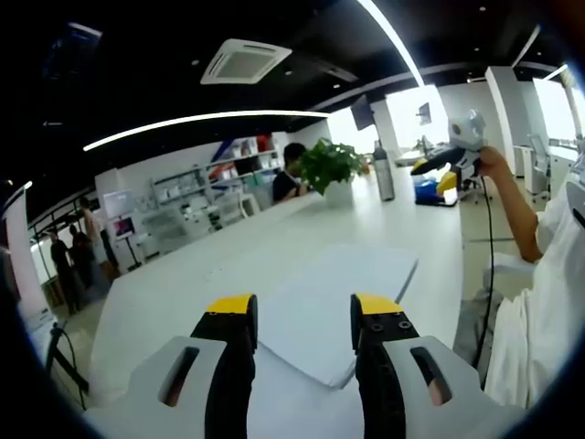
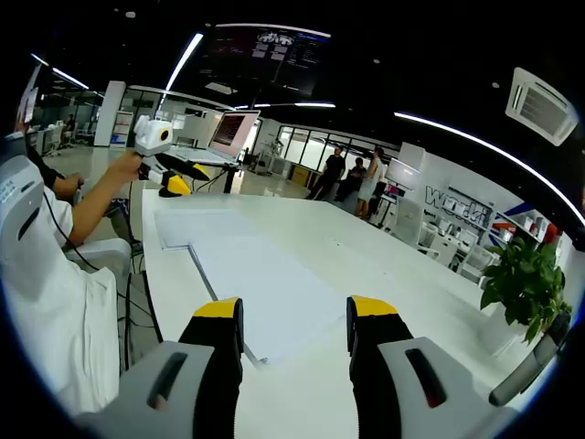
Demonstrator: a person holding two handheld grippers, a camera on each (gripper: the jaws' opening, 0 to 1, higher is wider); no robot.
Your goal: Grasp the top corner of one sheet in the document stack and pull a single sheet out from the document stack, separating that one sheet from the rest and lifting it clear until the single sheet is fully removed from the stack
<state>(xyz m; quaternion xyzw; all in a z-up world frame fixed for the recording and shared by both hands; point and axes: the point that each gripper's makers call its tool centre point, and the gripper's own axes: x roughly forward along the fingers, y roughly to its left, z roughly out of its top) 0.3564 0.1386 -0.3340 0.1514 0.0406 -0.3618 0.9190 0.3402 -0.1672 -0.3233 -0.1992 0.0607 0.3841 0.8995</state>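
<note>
A stack of white sheets (image 1: 340, 291) lies flat on the white table (image 1: 183, 293), just beyond my left gripper (image 1: 303, 313), which is open and holds nothing. In the right gripper view the same stack (image 2: 265, 285) lies ahead of my right gripper (image 2: 294, 313), also open with nothing between its yellow-tipped jaws. Each gripper hovers short of a near corner of the stack, not touching it. The right gripper (image 1: 437, 170) shows far off, held up in a hand. The left gripper (image 2: 172, 176) shows likewise above the table's far end.
More white paper (image 2: 194, 227) lies beyond the stack. A potted plant (image 1: 331, 166) and a grey bottle (image 1: 384, 172) stand at the table's far end. A person in white (image 1: 544, 311) sits by the table's edge. Several people stand in the background (image 2: 352, 174).
</note>
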